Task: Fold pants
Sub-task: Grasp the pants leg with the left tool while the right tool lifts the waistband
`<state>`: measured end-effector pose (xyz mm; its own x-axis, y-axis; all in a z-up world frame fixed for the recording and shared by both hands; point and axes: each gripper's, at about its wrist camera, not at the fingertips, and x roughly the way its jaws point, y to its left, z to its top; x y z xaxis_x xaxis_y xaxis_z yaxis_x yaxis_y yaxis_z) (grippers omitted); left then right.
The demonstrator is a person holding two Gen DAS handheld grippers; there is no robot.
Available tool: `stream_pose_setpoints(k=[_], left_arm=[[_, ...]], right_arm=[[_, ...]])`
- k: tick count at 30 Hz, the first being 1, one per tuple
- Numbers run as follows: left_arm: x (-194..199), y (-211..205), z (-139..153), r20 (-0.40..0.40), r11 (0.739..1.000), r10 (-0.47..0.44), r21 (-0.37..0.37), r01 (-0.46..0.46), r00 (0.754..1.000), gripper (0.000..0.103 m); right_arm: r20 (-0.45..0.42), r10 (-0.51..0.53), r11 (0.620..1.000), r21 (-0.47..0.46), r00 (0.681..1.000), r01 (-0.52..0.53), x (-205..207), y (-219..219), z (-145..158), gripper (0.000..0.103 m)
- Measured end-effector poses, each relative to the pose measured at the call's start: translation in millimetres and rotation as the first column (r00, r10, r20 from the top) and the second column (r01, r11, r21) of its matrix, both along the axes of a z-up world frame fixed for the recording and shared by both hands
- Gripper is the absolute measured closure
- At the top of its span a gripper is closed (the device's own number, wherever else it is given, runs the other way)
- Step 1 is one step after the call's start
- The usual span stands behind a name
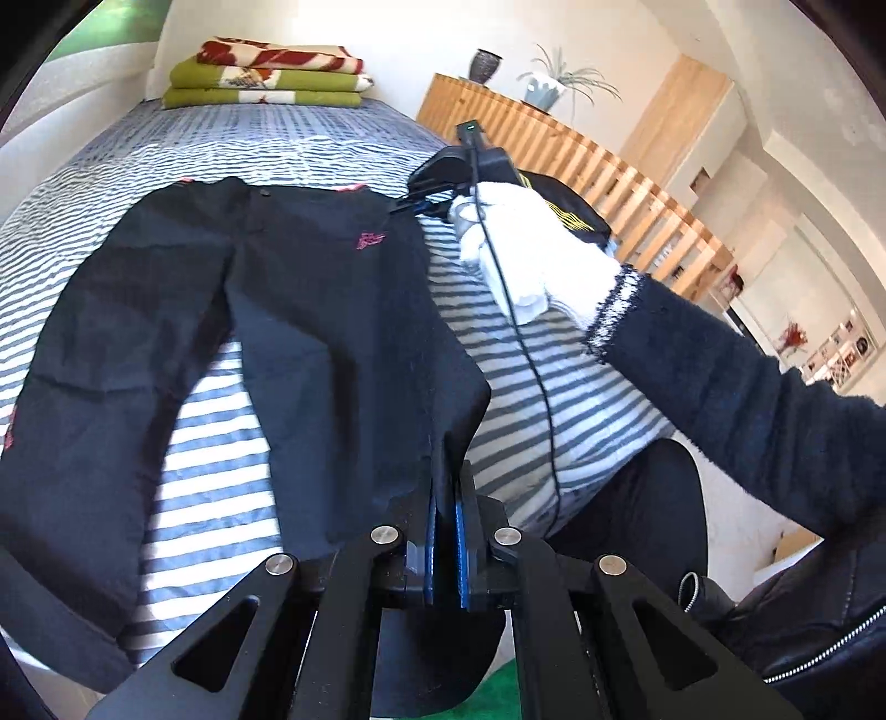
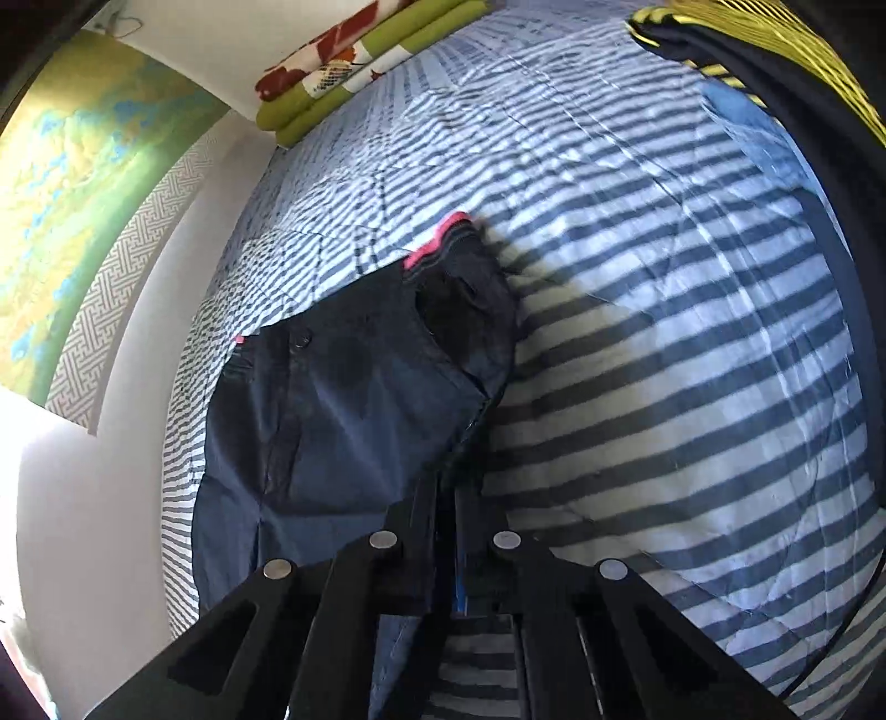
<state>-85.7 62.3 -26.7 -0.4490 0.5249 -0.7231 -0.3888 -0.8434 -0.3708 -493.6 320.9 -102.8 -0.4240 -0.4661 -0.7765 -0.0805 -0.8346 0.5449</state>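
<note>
Dark navy pants (image 1: 310,310) with pink trim lie spread on the striped bed cover (image 1: 221,421), waistband at the far end. My left gripper (image 1: 446,531) is shut on the edge of the right-hand leg near its lower end, and the cloth rises between the blue pads. A white-gloved hand (image 1: 526,243) holds my right gripper (image 1: 412,206) at the waist's right side. In the right wrist view, the right gripper (image 2: 446,498) is shut on the side seam of the pants (image 2: 343,399), below the pink waistband corner.
Folded green and red blankets (image 1: 266,77) are stacked at the bed's far end against the wall. A black and yellow garment (image 2: 764,50) lies at the bed's right side, beside a wooden slatted rail (image 1: 581,160). Bare striped cover spreads right of the pants.
</note>
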Motion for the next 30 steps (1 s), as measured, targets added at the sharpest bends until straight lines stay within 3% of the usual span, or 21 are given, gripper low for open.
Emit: stream_pose_setpoints(k=[7, 12, 16, 23, 27, 30], left_arm=[[4.2, -91.1, 1.5, -0.021, 0.99, 0.135, 0.035, -0.135, 0.991, 0.099], [15.2, -170.8, -4.7, -0.016, 0.961, 0.266, 0.078, -0.264, 0.964, 0.099], [24.3, -235.6, -24.3, 0.021, 0.926, 0.363, 0.103, -0.364, 0.931, 0.099], [29.2, -323.9, -79.4, 0.127, 0.863, 0.477, 0.118, -0.491, 0.87, 0.099], [26.4, -348.3, -104.5, 0.159, 0.839, 0.513, 0.114, -0.532, 0.844, 0.099], [25.5, -362.1, -118.3, 0.175, 0.823, 0.54, 0.098, -0.56, 0.824, 0.089]], right_arm=[[-0.145, 0.065, 0.995, 0.079, 0.987, -0.054, -12.2, -75.7, 63.9, 0.1], [-0.187, 0.168, 0.976, 0.169, 0.968, -0.137, -30.3, -177.1, 99.2, 0.1], [-0.191, 0.265, 0.943, 0.253, 0.945, -0.214, -40.4, -272.7, 107.0, 0.1], [-0.122, 0.38, 0.875, 0.367, 0.917, -0.314, -55.0, -413.9, 65.9, 0.1], [-0.087, 0.409, 0.834, 0.44, 0.908, -0.333, -58.3, -458.5, 32.3, 0.1], [-0.053, 0.416, 0.81, 0.474, 0.908, -0.344, -63.7, -475.1, 12.4, 0.096]])
